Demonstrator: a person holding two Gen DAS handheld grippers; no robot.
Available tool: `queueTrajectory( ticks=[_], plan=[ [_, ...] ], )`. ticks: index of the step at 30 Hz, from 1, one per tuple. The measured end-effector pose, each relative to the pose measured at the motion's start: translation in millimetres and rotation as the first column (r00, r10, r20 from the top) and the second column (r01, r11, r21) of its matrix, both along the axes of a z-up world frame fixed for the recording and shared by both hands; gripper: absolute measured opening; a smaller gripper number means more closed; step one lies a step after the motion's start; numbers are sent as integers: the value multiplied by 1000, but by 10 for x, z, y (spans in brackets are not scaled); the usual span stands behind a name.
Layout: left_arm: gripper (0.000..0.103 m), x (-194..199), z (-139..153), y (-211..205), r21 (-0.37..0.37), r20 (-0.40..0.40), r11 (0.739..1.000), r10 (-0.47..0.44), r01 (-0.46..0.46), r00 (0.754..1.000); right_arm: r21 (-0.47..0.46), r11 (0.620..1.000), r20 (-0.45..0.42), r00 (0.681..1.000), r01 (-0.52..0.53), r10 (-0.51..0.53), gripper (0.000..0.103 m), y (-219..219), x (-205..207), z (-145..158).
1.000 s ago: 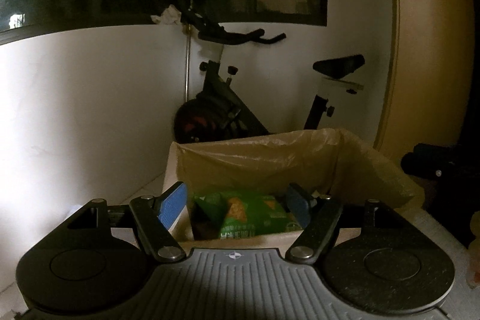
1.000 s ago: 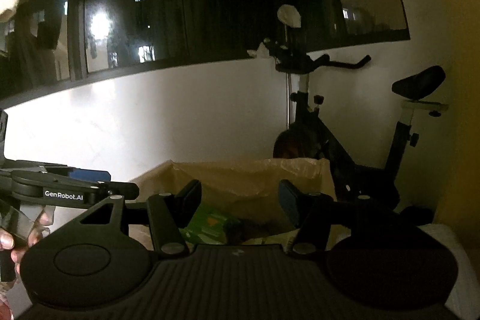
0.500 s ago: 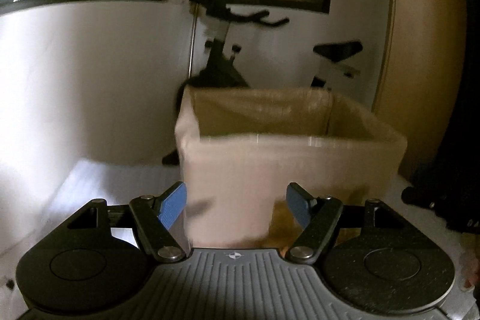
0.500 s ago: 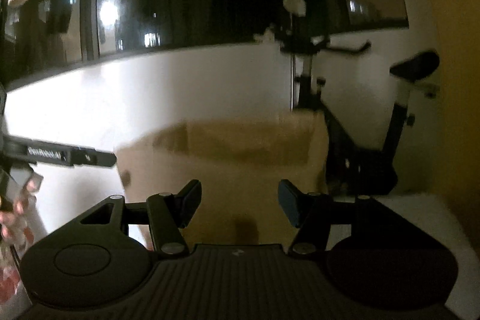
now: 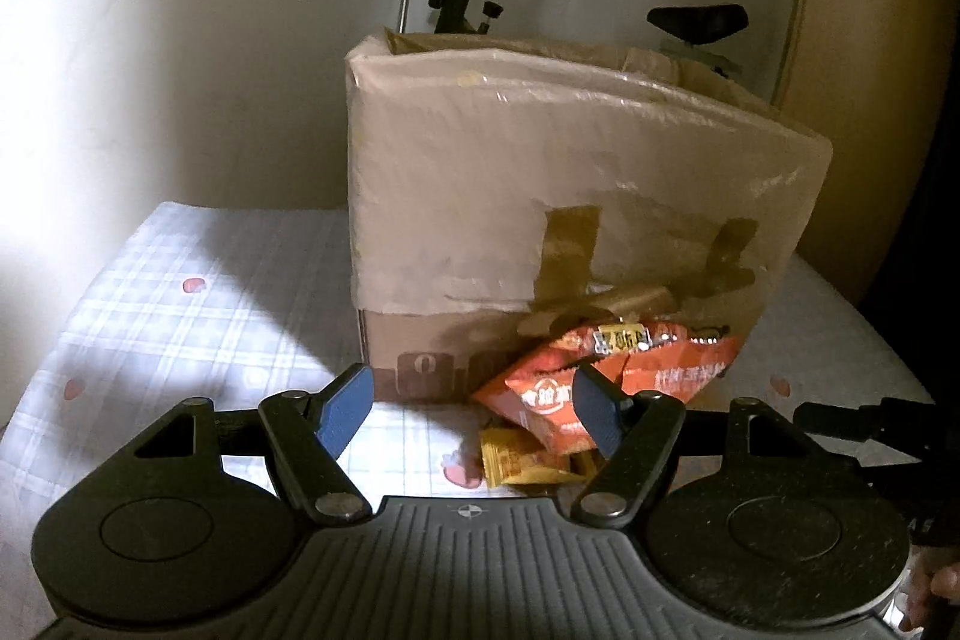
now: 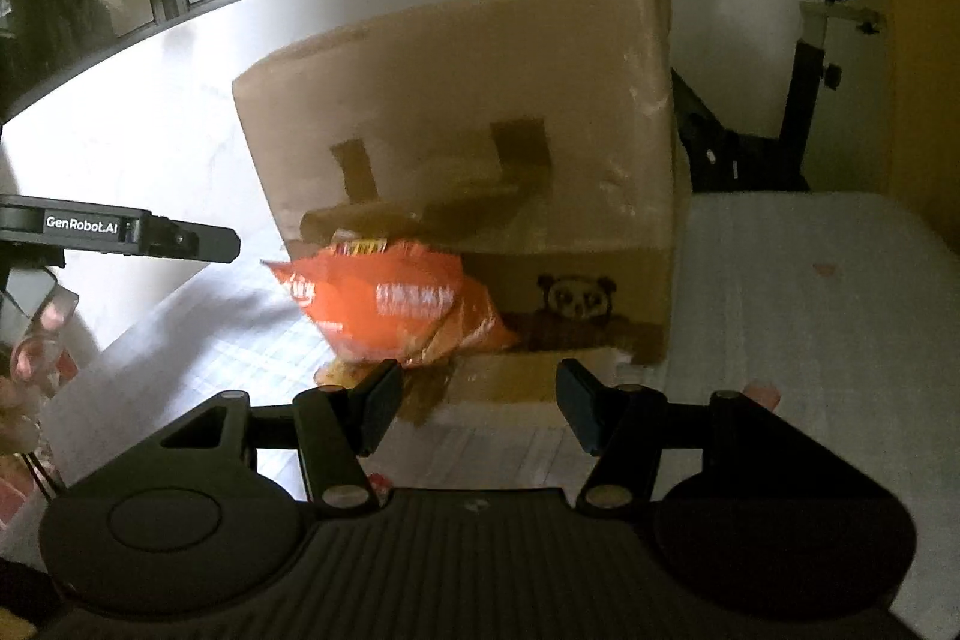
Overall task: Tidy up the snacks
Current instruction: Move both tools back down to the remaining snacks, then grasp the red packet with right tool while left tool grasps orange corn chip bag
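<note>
1. Table w/ pale checked cloth (image 5: pixel 180 316) fills the foreground in both wrist views; white wall behind it, dark window above.
2. Exercise bike (image 6: pixel 804 100) stands behind the table, against the wall; saddle and handlebar show over the box.
3. Cardboard box (image 5: pixel 540 172) sits upright on the cloth, top edge wrapped in a clear plastic liner, brown tape strips on the near face; panda print low on the side in the right wrist view.
4. Left gripper (image 5: pixel 474 409): jaws spread, blue pads apart, nothing pinched. Right pad overlaps the orange bag in view; contact can't be told.
5. Right gripper (image 6: pixel 477 409): jaws spread, nothing between them; points at the box base, just right of the snacks.
6. Orange snack bags (image 5: pixel 612 370) lie on the cloth, leaning on the box's near face, outside the box.
7. Small yellow packet (image 5: pixel 516 463) lies on the cloth just in front of the orange bags, touching them.
</note>
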State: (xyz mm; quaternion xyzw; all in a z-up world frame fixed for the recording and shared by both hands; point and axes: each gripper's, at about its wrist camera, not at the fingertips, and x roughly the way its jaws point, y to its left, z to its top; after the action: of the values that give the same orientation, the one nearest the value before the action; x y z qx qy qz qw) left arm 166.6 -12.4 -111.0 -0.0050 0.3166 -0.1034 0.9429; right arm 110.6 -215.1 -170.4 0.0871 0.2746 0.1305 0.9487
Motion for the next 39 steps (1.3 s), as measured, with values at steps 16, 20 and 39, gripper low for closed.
queueTrajectory(
  ticks=[16,20,39],
  plan=[
    [76,-252,-172,-33,25,-4,1000,17,-17,1000,-20,1000,-33,999,-18,17,60,230,-206,-217],
    [76,-310,-203,-5,15,-7,1000,24,-24,1000,-60,997,-61,997,-52,48,60,274,-245,-294],
    [76,-314,-299,39,-9,-32,999,31,-31,999,-212,964,-126,982,-163,139,46,529,-80,-511]
  ],
)
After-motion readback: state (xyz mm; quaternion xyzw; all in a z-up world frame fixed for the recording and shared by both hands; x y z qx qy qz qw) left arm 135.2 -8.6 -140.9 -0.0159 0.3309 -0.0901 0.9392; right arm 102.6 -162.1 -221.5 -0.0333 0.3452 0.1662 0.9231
